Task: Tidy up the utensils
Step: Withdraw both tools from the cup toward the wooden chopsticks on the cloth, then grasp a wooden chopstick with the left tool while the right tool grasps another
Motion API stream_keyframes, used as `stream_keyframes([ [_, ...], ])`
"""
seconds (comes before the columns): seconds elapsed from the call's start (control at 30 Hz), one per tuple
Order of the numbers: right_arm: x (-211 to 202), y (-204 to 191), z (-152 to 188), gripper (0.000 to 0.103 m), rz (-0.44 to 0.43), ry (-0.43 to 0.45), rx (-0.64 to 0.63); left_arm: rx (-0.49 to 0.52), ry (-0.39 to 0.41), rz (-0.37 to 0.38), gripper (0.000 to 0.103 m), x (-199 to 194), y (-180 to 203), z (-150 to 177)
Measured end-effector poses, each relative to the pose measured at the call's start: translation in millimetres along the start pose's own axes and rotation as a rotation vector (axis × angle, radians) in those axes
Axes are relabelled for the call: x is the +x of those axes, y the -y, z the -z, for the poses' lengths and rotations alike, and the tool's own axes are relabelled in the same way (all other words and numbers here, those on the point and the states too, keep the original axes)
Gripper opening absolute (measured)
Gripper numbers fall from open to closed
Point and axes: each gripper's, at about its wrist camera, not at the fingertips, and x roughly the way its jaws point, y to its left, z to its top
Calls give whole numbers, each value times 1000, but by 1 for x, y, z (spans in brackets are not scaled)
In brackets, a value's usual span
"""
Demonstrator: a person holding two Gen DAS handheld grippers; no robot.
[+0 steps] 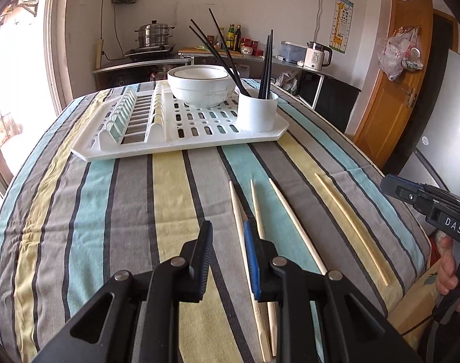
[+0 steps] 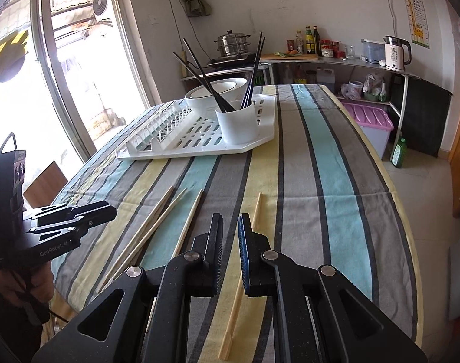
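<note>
Four wooden chopsticks [image 1: 290, 227] are lying on the striped cloth [image 1: 109, 211], at 6 o'clock from the rack [image 1: 181, 127]. The left gripper [image 1: 228, 239] and right gripper [image 2: 230, 230] are hovering above them, jaws slightly apart, pinching nothing. Black chopsticks [image 1: 266, 66] are standing in the cup [image 1: 257, 112].

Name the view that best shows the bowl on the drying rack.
The left wrist view: the bowl faces the camera almost whole. In the right wrist view the bowl sits farther off, partly hidden behind the white cup and black chopsticks.
</note>
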Motion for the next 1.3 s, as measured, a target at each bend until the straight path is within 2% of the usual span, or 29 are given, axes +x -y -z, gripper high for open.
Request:
stream_keyframes([
  [0.27, 17, -13, -2, 11, -26, -35, -18, 11, -24, 5, 23, 10, 2, -4],
  [0.9, 88, -39, -19, 10, -48, -176, -55, 3, -168, 23, 23, 74, -5, -29],
  [1.3, 117, -46, -21, 10, -16, -238, -91, 37, -161, 7, 23, 79, -7, -30],
])
